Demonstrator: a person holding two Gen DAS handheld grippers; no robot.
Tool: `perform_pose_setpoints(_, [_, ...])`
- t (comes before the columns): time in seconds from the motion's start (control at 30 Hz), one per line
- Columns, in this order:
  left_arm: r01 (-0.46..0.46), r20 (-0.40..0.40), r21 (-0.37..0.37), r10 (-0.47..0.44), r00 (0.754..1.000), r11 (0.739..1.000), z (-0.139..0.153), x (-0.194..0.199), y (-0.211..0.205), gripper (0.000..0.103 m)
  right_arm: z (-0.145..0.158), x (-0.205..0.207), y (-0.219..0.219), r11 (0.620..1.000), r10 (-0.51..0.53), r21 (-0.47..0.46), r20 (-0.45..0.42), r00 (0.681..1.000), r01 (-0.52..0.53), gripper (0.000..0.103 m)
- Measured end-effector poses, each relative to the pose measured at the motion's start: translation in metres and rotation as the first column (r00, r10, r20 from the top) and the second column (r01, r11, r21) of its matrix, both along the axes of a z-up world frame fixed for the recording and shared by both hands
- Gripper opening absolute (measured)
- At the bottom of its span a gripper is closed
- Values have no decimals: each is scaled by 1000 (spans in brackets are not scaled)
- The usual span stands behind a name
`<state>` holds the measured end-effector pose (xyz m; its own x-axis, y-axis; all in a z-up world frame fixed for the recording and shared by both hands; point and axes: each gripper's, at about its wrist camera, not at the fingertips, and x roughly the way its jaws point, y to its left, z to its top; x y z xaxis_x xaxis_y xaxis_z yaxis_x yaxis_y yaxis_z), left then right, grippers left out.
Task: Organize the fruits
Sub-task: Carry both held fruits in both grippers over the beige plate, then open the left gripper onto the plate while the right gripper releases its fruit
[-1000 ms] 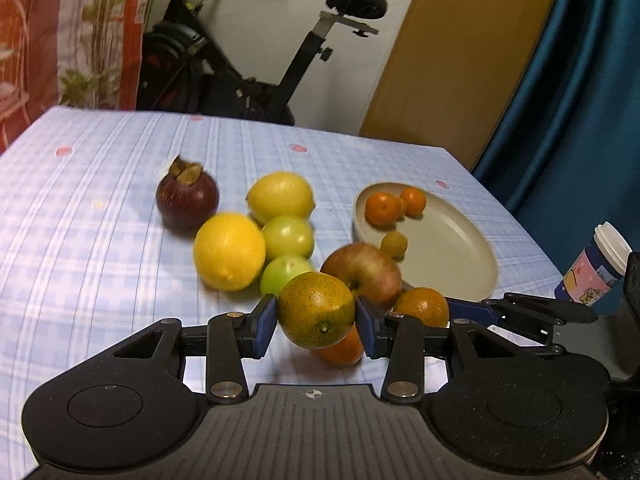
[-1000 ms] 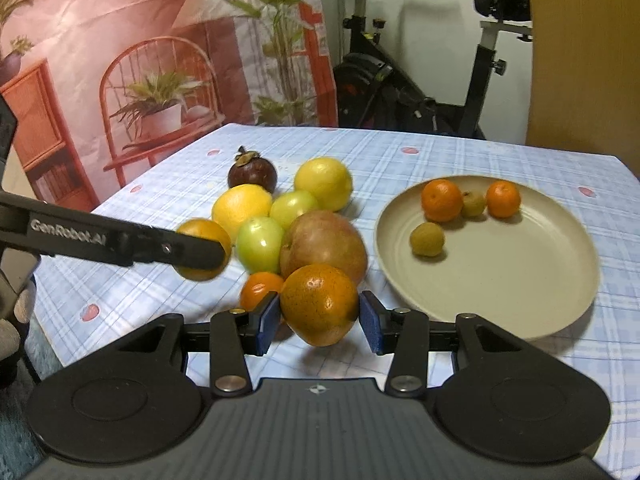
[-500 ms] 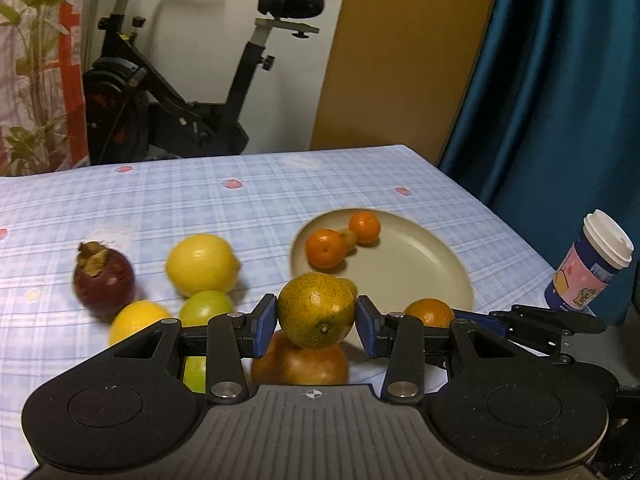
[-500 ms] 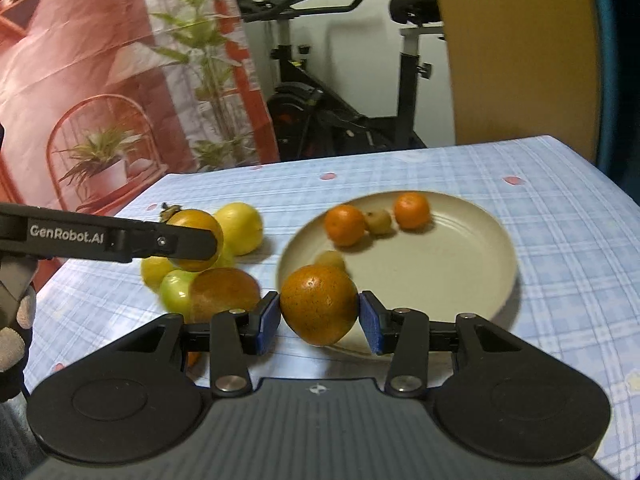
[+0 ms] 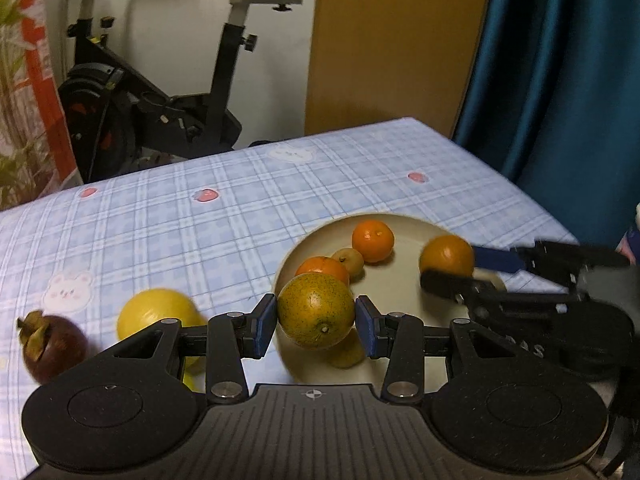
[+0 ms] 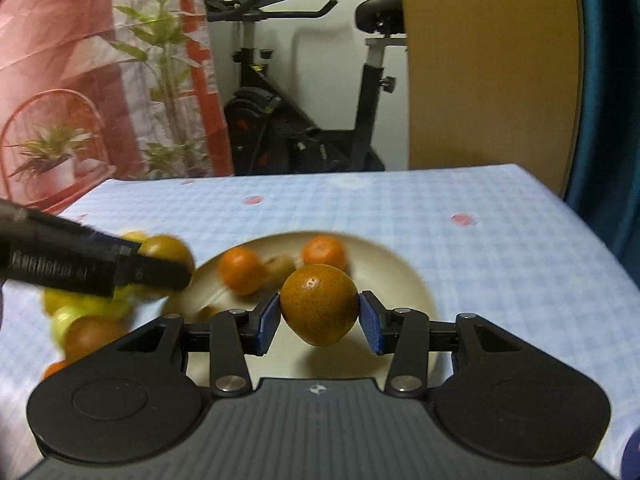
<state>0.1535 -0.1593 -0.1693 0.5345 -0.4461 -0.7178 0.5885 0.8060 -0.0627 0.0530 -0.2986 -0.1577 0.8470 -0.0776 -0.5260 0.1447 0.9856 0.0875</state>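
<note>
My left gripper [image 5: 316, 326] is shut on a greenish-orange speckled orange [image 5: 316, 310], held over the near left rim of the beige plate [image 5: 404, 280]. My right gripper [image 6: 318, 322] is shut on a darker orange [image 6: 318, 304], above the same plate [image 6: 404, 276]. Each gripper shows in the other view: the right one [image 5: 452, 264] with its orange [image 5: 446, 256] at the plate's right, the left one [image 6: 160, 262] at the plate's left. On the plate lie two small tangerines [image 5: 373, 240] [image 5: 322, 268] and small yellowish fruits [image 5: 349, 261].
A lemon [image 5: 158, 314] and a dark mangosteen [image 5: 54, 348] lie on the checked tablecloth left of the plate. Green fruit and an apple [image 6: 90, 330] sit blurred at the left. An exercise bike [image 6: 304, 128] stands behind the table; a blue curtain [image 5: 560, 100] hangs at right.
Both grippers have swung to the right with their oranges, from over the fruit pile to over the plate. The pile has slid to the left of both views.
</note>
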Motion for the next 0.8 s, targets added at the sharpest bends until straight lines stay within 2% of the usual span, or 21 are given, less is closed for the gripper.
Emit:
perform_pose_setpoints(0.2, [26,4,68,-27,1000,997,-7,4,-17,45,-9,25,-10,998,14,-68,-50,999,-18,46])
perform_pose_setpoints(0.4, [10,-7,89,-9,1000,996,-14,16,-21,45,-15,41,-17,995,-3,-101,-84,996,-5,46])
perform_pose_setpoints(0.6, [15,2,75,-15,1000,997,-12,17,-19,46,-17,47,-18,992,5,-121,-100,995,-17,46])
perform_pose_setpoints(0.63, [9,3,72,-9,1000,997,-10,18,-17,48,-17,48,-18,992,7,-125,-103,995,-20,46])
perform_pose_setpoints(0.73, [-16,-16,52,17,1000,999,-8,23,-13,66,-14,52,-17,990,5,-141,-102,995,-19,47])
perform_pose_setpoints(0.8, [-35,-30,12,35,999,999,-2,23,-3,67,-10,49,-16,991,-6,-136,-90,996,-6,49])
